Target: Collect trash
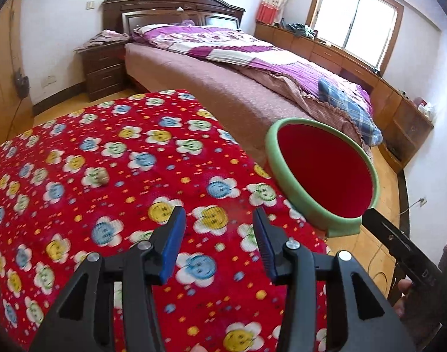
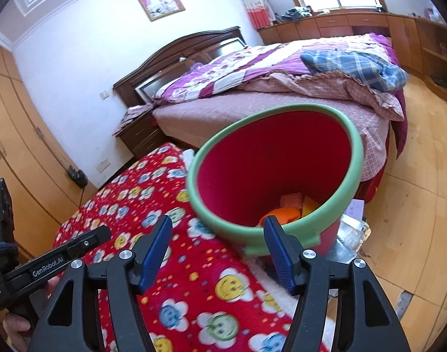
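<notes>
Left of fingers (image 1: 176,234), crumpled scrap (image 1: 101,177)

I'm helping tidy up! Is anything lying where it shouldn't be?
Yes. A small brownish crumpled scrap sits alone on the flowered red blanket, outside the green-rimmed red bin, which already holds orange wrappers. Both grippers are open and empty.

A bed (image 1: 211,67) with purple quilt (image 1: 252,47), nightstand (image 1: 101,67), possibly clothes by the window (image 1: 357,20).

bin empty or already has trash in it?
Not empty. The right wrist view shows orange and yellow pieces at the bottom of the red bin; how full it is cannot be told.
</notes>
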The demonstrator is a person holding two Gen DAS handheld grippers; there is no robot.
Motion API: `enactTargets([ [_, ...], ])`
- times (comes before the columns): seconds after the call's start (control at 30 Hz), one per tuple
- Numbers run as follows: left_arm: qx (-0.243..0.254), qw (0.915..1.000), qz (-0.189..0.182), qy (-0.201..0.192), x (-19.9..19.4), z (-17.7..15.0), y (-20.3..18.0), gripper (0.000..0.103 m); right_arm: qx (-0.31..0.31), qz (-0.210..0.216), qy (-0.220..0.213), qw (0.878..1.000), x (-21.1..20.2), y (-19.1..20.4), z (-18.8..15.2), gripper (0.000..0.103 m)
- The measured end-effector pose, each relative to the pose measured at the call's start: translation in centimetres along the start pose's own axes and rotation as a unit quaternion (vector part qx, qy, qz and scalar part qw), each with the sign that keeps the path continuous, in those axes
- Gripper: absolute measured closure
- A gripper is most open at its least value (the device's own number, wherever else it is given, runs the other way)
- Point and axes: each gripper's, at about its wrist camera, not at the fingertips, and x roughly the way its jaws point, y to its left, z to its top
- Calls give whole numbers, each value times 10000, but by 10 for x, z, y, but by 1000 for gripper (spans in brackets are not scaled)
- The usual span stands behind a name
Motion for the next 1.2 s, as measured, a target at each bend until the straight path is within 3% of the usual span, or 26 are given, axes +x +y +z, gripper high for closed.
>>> enactTargets([
  [0.1,-80,9999,58,-44,-10,-5,10,56,-127,55,0,9999,-3,12,-5,36],
  [0.2,-171,9997,133,-85,-21,-11,20,56,-223,168,1,9996,-5,25,-10,27],
  [0.83,-701,9945,657,-421,-77,-60,71,56,-1235,453,-147,9912,-34,97,-55,27],
  [1.2,-783,9879,1171,-648,-94,-86,85,56,-1535,417,-301,9868,-41,109,-80,27],
])
